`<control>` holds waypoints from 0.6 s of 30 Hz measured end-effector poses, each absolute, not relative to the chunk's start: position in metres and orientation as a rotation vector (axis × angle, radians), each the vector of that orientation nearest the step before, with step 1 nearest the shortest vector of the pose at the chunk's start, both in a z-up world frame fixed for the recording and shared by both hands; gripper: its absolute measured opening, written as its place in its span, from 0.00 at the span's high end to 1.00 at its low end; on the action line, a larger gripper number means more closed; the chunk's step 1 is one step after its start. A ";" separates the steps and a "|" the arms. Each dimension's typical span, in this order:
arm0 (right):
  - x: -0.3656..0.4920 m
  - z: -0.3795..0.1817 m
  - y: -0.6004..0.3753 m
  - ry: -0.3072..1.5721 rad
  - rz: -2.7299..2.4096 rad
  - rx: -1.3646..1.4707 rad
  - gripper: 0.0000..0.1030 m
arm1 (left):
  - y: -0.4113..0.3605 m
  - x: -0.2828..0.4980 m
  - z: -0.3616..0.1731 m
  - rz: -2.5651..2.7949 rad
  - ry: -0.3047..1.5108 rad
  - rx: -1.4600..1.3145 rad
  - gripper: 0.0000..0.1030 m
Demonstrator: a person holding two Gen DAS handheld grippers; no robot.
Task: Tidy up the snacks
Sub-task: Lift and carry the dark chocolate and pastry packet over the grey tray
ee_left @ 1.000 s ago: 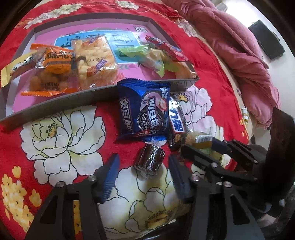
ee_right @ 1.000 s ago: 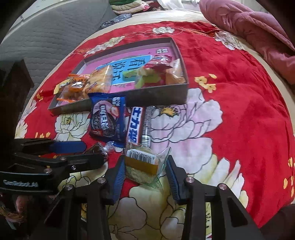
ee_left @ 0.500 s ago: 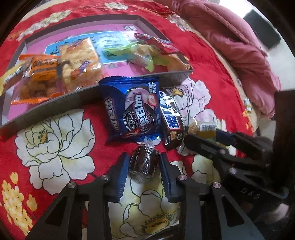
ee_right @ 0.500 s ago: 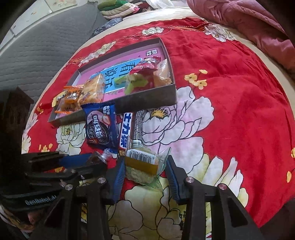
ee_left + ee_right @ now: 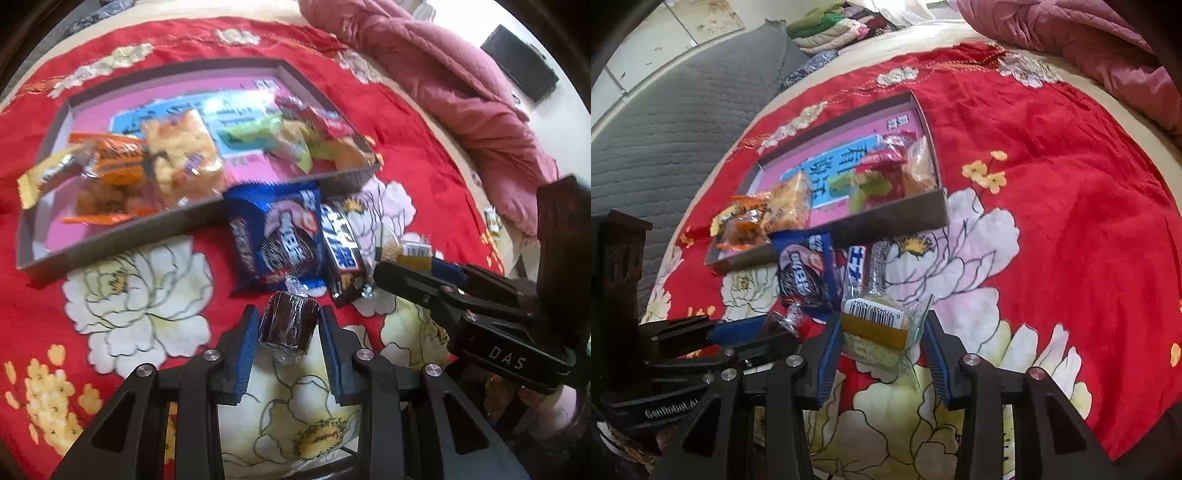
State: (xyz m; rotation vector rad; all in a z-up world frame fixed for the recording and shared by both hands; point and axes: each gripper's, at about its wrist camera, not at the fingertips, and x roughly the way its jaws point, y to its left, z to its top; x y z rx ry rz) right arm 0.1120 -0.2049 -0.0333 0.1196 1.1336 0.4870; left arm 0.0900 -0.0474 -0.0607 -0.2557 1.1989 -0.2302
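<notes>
My left gripper (image 5: 289, 314) is shut on a small dark snack in clear wrap (image 5: 288, 326), both blue pads against its sides. Just beyond it on the red flowered bedspread lie a blue cookie pack (image 5: 275, 236) and a dark chocolate bar (image 5: 341, 247). In the right wrist view, my right gripper (image 5: 882, 321) is shut on a clear-wrapped pale cake with a yellow barcode label (image 5: 875, 332). The grey tray (image 5: 122, 236) with a pink floor sits farther back, holding several snack packs. The two grippers stand side by side, close together.
A pink quilt (image 5: 461, 92) is bunched at the bed's far right. A grey padded mat (image 5: 683, 110) and folded clothes (image 5: 831, 29) lie beyond the bed on the left. Bare bedspread (image 5: 1071, 221) stretches to the right of the tray.
My left jaws have closed from wide open onto the dark wrapped snack. The right gripper has kept its hold on the labelled cake throughout.
</notes>
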 end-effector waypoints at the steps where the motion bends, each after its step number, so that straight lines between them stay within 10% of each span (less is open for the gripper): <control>1: 0.112 -0.031 -0.204 1.123 0.493 0.120 0.58 | -0.044 0.090 -0.058 -0.223 1.190 -0.262 0.67; 18: 0.118 -0.009 -0.194 0.981 0.569 0.106 0.58 | 0.001 0.091 -0.030 -0.116 1.089 -0.343 0.67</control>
